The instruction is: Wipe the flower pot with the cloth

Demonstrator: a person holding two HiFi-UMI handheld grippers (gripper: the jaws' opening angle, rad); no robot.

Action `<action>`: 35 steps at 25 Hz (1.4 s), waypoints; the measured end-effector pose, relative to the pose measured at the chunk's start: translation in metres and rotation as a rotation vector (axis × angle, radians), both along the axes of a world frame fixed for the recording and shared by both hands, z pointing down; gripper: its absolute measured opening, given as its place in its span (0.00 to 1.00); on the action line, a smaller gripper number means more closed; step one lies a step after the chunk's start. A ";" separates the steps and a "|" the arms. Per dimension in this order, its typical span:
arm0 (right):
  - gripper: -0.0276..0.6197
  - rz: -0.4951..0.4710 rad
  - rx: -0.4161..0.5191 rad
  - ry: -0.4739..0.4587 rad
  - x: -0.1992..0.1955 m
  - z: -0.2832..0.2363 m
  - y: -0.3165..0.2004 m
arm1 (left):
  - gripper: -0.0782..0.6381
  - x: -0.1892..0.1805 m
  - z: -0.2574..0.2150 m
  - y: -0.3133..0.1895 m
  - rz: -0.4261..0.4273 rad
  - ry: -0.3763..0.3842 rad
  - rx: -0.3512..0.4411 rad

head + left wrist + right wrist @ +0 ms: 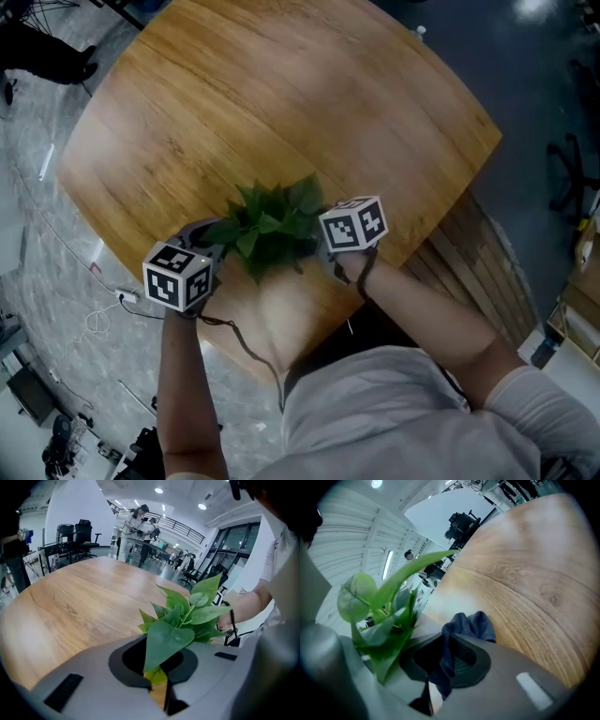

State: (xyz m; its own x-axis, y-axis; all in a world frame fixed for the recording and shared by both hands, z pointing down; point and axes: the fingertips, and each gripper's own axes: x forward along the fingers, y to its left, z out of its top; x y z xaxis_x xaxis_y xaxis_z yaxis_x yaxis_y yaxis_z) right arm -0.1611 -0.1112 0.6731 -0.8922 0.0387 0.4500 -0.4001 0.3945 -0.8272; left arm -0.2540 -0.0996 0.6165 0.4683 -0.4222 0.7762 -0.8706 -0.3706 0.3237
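A plant with broad green leaves (272,225) stands near the front edge of the round wooden table (281,94), between my two grippers. A pale blurred shape under the leaves (272,305) seems to be the flower pot. My left gripper (192,253) is at the plant's left. In the left gripper view its jaws (159,686) are almost together, with a thin tan strip and a leaf (164,641) at the gap. My right gripper (333,248) is at the plant's right, shut on a dark blue cloth (464,625) that lies beside the pale pot wall (438,604).
Most of the tabletop stretches away beyond the plant. A slatted wooden bench (469,253) sits at the table's right, a black chair (572,173) farther right. White cables (103,309) lie on the floor at the left. People stand far off (140,515).
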 end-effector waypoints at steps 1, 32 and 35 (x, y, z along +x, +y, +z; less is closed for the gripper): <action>0.11 -0.002 0.000 -0.012 0.003 -0.009 0.002 | 0.15 0.001 0.001 -0.001 0.002 -0.005 0.000; 0.11 0.061 -0.010 -0.024 0.012 -0.009 0.024 | 0.13 -0.007 -0.006 0.018 -0.350 0.028 -0.002; 0.11 0.052 -0.006 -0.026 0.003 0.000 0.018 | 0.13 -0.014 -0.004 0.026 -0.403 0.044 0.001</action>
